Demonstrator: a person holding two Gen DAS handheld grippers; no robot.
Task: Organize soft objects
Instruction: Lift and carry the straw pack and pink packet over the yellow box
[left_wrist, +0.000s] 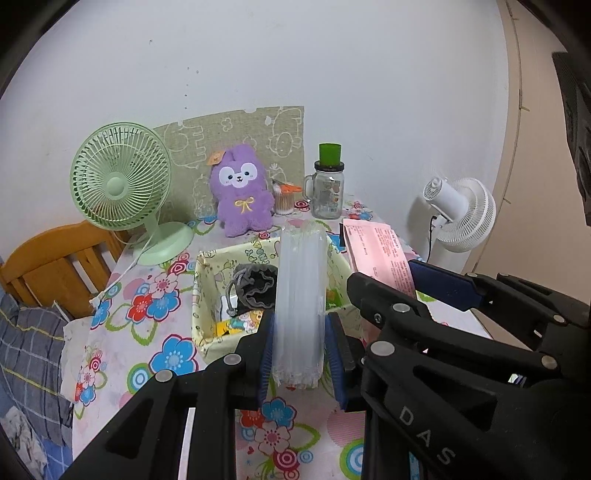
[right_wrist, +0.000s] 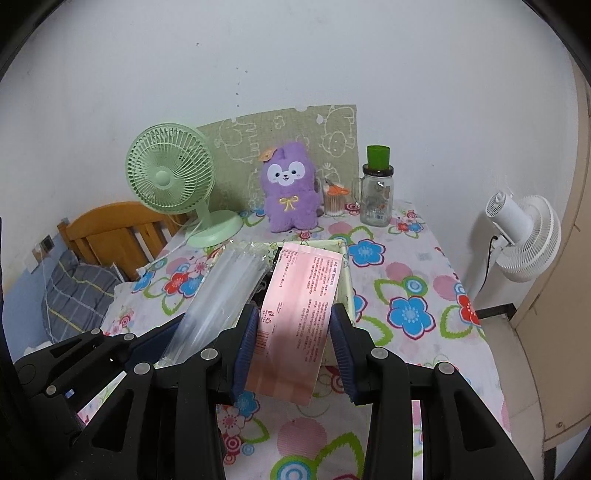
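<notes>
My left gripper (left_wrist: 300, 354) is shut on a clear plastic pack of long straws (left_wrist: 301, 302), held above the fabric basket (left_wrist: 201, 295). My right gripper (right_wrist: 293, 339) is shut on a pink printed packet (right_wrist: 299, 299), also held over the basket (right_wrist: 345, 280). The straw pack (right_wrist: 218, 295) shows to the left in the right wrist view, and the pink packet (left_wrist: 380, 258) to the right in the left wrist view. Inside the basket lie a grey drawstring pouch (left_wrist: 255, 286) and a yellow printed item (left_wrist: 236, 325). A purple plush toy (left_wrist: 242, 192) stands upright behind the basket.
A green desk fan (left_wrist: 122, 181) stands at the table's back left, a glass jar with a green cap (left_wrist: 328, 184) and a cup of cotton swabs (left_wrist: 283, 201) at the back right. A white fan (left_wrist: 458, 214) stands off the table's right side. A wooden bed frame (left_wrist: 55, 266) lies left.
</notes>
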